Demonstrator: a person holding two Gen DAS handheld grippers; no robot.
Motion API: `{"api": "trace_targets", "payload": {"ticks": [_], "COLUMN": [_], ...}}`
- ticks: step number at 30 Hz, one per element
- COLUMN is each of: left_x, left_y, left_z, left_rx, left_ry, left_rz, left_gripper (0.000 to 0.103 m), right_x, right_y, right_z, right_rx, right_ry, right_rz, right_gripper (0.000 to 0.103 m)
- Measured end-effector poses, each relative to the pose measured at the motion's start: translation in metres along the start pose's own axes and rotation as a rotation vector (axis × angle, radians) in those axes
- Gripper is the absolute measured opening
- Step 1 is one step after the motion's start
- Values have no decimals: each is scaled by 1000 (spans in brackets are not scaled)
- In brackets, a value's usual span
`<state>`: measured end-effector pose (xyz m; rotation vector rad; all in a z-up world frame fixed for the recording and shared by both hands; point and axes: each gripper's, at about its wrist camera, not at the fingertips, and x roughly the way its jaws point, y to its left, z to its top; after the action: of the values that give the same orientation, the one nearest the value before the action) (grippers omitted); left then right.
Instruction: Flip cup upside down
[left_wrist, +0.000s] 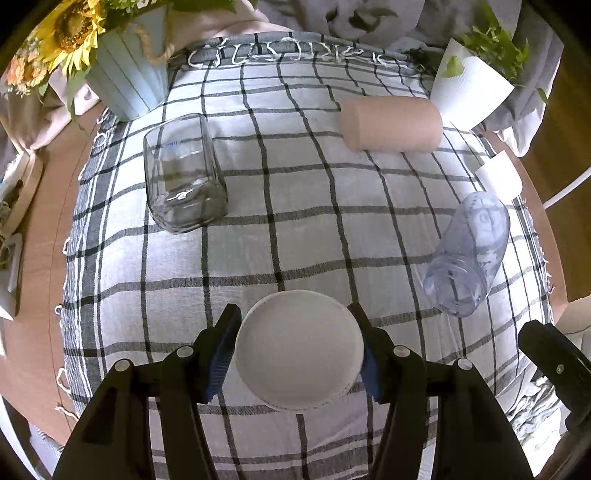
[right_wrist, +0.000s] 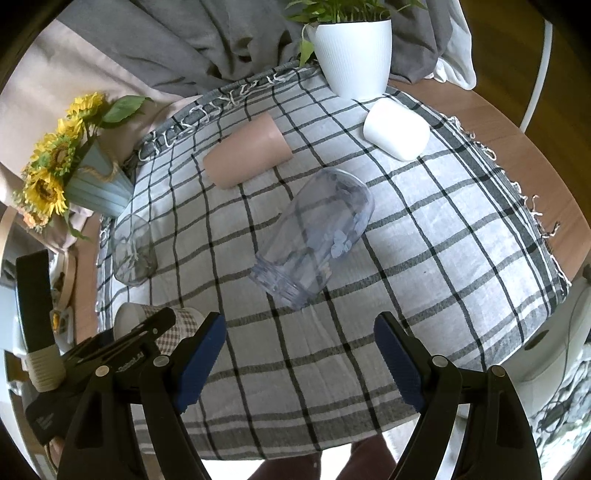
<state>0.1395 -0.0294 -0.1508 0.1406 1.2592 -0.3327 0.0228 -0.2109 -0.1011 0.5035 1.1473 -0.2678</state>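
Note:
My left gripper (left_wrist: 297, 350) is shut on a paper cup (left_wrist: 298, 349), whose flat white bottom faces the camera. In the right wrist view the same cup (right_wrist: 162, 325) shows a checked side and white bottom, held by the left gripper at the cloth's near left. My right gripper (right_wrist: 299, 354) is open and empty above the near edge of the checked cloth (right_wrist: 424, 229). A bluish clear plastic cup (right_wrist: 314, 232) lies on its side ahead of it.
A pink cup (right_wrist: 247, 155), a white cup (right_wrist: 397, 129) and a clear glass (left_wrist: 183, 173) lie on their sides on the cloth. A white plant pot (right_wrist: 354, 51) stands at the back, a blue sunflower pot (left_wrist: 125, 77) at the back left.

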Motion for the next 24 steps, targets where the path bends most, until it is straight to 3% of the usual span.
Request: {"api": "trace_targets", "payload": {"ticks": [6, 15, 24], "left_x": [-7, -39, -94], "left_y": [-2, -7, -10], "left_z": [0, -7, -38], "left_rx": [10, -13, -72], "left_ry": [-30, -106, -255], "left_rz": [10, 26, 163], "left_gripper": [78, 91, 101], "right_x": [-3, -21, -58], "right_y": [1, 0, -1], "right_z": [2, 5, 0], "right_rx": [5, -27, -115], "right_ry": [-1, -37, -111], "right_rz": [-16, -11, 29], "right_gripper": [88, 93, 94]}}
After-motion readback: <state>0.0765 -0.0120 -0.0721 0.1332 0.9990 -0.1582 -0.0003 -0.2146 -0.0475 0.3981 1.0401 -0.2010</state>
